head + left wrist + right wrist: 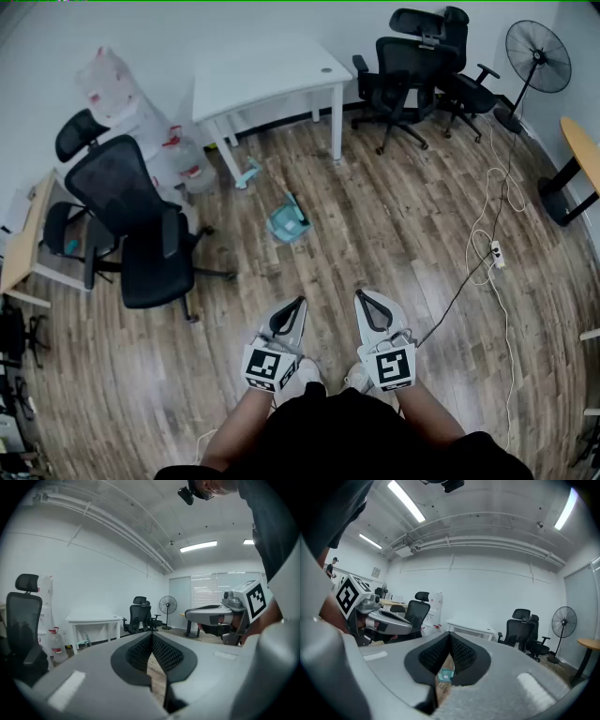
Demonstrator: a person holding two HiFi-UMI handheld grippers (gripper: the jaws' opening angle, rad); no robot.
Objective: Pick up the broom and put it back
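A teal broom-and-dustpan piece (288, 221) lies on the wooden floor ahead of me, and I cannot tell the broom from the pan. A second teal piece (247, 174) rests by the white table's leg. My left gripper (298, 303) and right gripper (359, 296) are held side by side low in the head view, well short of both pieces. In the left gripper view the left gripper (151, 634) is shut with nothing between its pads. The right gripper (450, 633) is also shut and empty, and the teal piece (446, 674) shows through the gap below its pads.
A white table (272, 80) stands at the back, with a black office chair (141, 225) and water bottles (183, 159) to the left. More chairs (412, 66) and a fan (536, 56) are at the back right. Cables and a power strip (495, 253) trail across the floor on the right.
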